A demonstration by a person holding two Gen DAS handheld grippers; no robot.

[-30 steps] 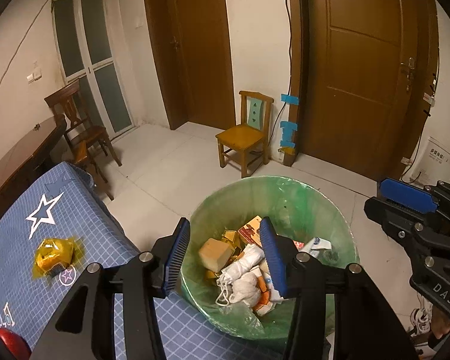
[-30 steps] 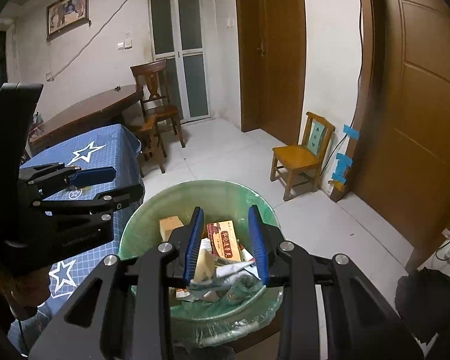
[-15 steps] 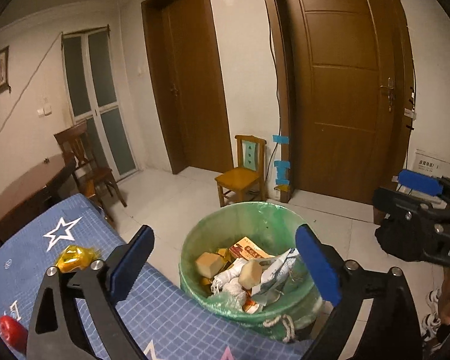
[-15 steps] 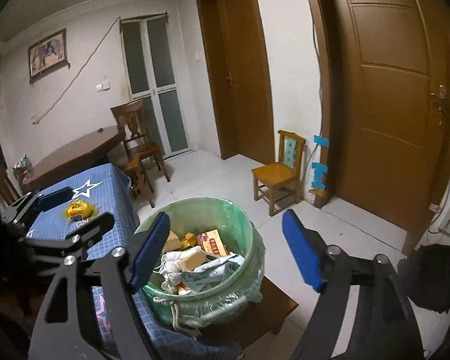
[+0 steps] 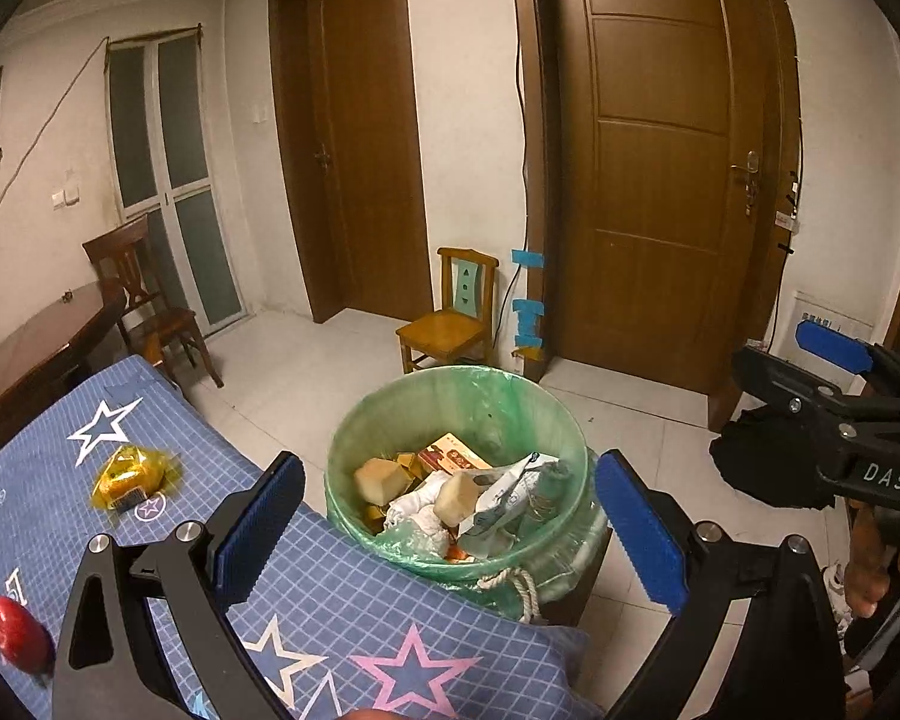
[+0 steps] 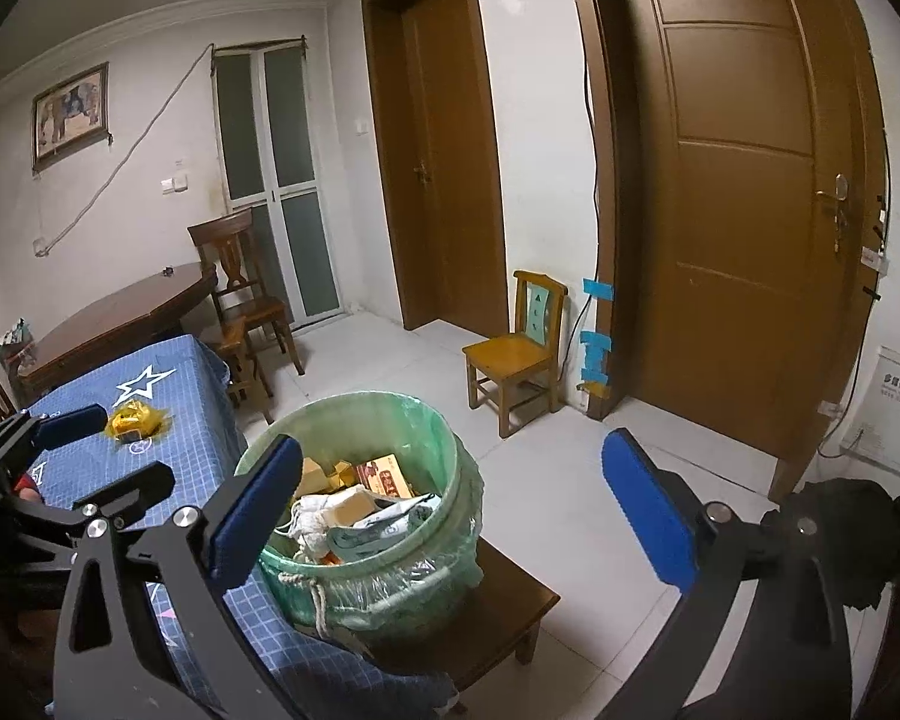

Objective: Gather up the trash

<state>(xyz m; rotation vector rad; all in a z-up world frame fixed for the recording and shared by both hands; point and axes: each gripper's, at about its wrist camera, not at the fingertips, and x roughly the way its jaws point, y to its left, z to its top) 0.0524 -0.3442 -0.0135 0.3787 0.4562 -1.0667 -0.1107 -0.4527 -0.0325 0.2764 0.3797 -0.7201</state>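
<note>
Green plastic liner (image 5: 498, 396) covers the rim of a round trash bin (image 5: 390, 546) at centre frame in the left wrist view. Bin is filled with trash (image 5: 450, 492): a tan foam-like block, a red-and-white carton, crumpled white paper, a silver-white wrapper. A knotted rope hangs at the bin's front wall. In the right wrist view the bin (image 6: 450, 534) sits lower centre, resting on a low dark wooden stool (image 6: 510, 606).

Left gripper (image 5: 450, 528): jaws wide, blue pads far apart, nothing between them; the bin shows through the gap. Right gripper (image 6: 450, 516): jaws opening, already wide, nothing between the pads; the bin lies beyond, left of the gap's middle. Right gripper also appears at the right edge of the left wrist view (image 5: 834, 396), with a hand (image 5: 882, 570) on its grip. Left gripper shows at the lower left of the right wrist view (image 6: 90, 450).

Blue checked cloth with star prints (image 5: 60, 480) covers a table at lower left, just beside the bin. On it: a yellow crinkled wrapper (image 5: 129, 477), well apart from the bin, and a red round object (image 5: 12, 630) at the far lower left edge, type unclear.

Background: small yellow wooden chair (image 5: 450, 318) against the wall between two brown doors (image 5: 660, 180); dark wooden chair (image 5: 150, 300) at left.
</note>
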